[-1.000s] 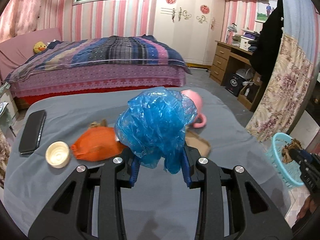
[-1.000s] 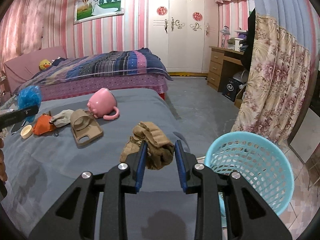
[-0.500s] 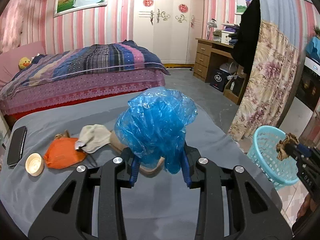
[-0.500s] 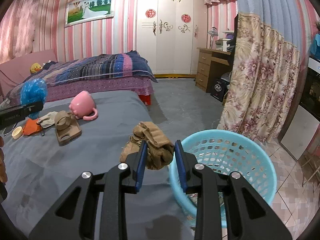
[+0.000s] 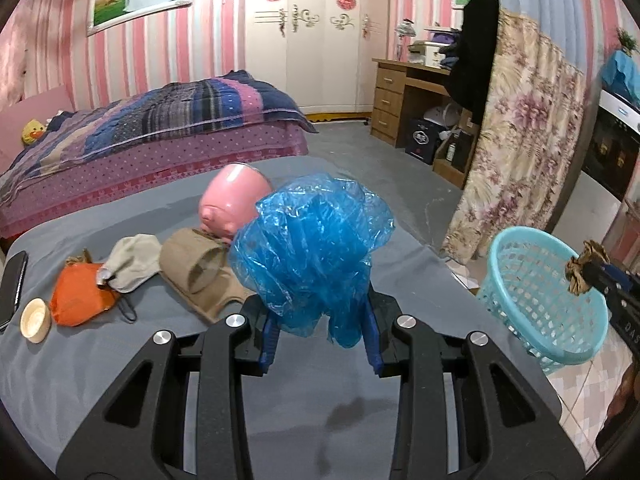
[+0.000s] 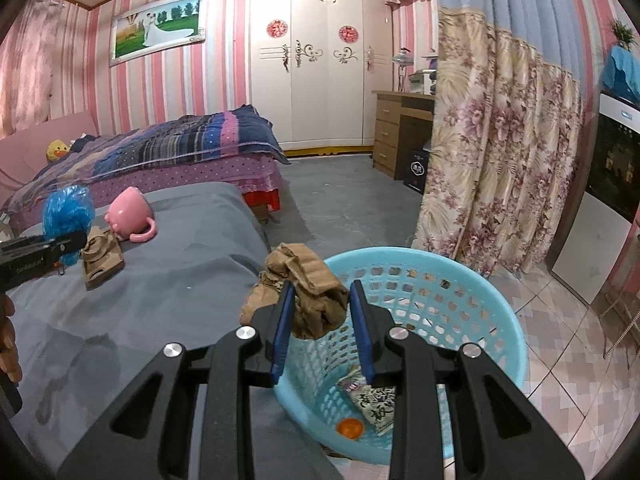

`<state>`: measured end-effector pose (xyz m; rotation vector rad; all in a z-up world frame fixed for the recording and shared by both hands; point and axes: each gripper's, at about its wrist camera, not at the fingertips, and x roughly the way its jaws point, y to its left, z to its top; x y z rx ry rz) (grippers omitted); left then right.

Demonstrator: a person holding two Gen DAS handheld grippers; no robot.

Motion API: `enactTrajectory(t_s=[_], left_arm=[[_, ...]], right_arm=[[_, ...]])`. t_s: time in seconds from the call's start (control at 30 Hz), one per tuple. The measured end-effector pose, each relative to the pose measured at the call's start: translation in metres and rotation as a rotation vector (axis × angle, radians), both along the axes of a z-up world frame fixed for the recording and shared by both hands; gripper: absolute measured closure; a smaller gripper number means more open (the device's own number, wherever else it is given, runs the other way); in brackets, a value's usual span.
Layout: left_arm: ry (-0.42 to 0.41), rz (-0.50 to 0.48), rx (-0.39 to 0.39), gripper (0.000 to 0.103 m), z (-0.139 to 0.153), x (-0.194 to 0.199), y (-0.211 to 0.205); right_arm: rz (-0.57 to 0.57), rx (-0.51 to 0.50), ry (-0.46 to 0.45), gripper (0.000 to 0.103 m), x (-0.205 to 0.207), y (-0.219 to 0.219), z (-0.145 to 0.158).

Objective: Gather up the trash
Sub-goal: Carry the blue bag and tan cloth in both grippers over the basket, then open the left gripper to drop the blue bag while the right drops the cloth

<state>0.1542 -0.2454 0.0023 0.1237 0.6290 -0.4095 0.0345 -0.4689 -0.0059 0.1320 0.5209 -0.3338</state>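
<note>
My left gripper (image 5: 318, 320) is shut on a crumpled blue plastic bag (image 5: 312, 248) and holds it above the grey bed cover (image 5: 100, 360). My right gripper (image 6: 320, 304) is shut on a wad of crumpled brown paper (image 6: 308, 288) and holds it over the near left rim of the light blue basket (image 6: 460, 288). The basket holds a printed wrapper (image 6: 372, 396) and an orange lid (image 6: 350, 427). In the left wrist view the basket (image 5: 536, 296) stands at the right, with the right gripper and its brown paper (image 5: 582, 266) above it.
On the grey cover lie a pink pig mug (image 5: 232, 204), a brown cardboard cup holder (image 5: 200, 272), a beige cloth (image 5: 130, 256), an orange bag (image 5: 76, 292), a small cream lid (image 5: 35, 320) and a phone (image 5: 12, 288). A flowered curtain (image 6: 500, 160) hangs behind the basket.
Both grippers have moved right toward the basket. The right gripper with the brown paper went from over the bed to over the basket's rim. The left still holds the blue bag.
</note>
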Motion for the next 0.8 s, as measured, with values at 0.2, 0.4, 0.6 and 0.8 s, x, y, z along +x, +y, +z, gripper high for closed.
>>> enactTrajectory(t_s=[0.2, 0.4, 0.6, 0.8], left_arm=[[-0.007, -0.030, 0.000, 0.070, -0.005, -0.014, -0.018], [-0.002, -0.062, -0.040, 0.070, -0.007, -0.022, -0.043], [0.016, -0.112, -0.006, 0.070, -0.013, -0.019, -0.070], [0.033, -0.166, 0.008, 0.070, -0.020, -0.014, -0.103]], right_arm=[[-0.027, -0.008, 0.005, 0.074, -0.010, -0.022, -0.003], [-0.048, -0.023, 0.007, 0.074, -0.020, -0.040, -0.002], [-0.090, -0.007, -0.006, 0.074, -0.035, -0.060, 0.000], [-0.123, 0.023, -0.013, 0.074, -0.043, -0.080, -0.007]])
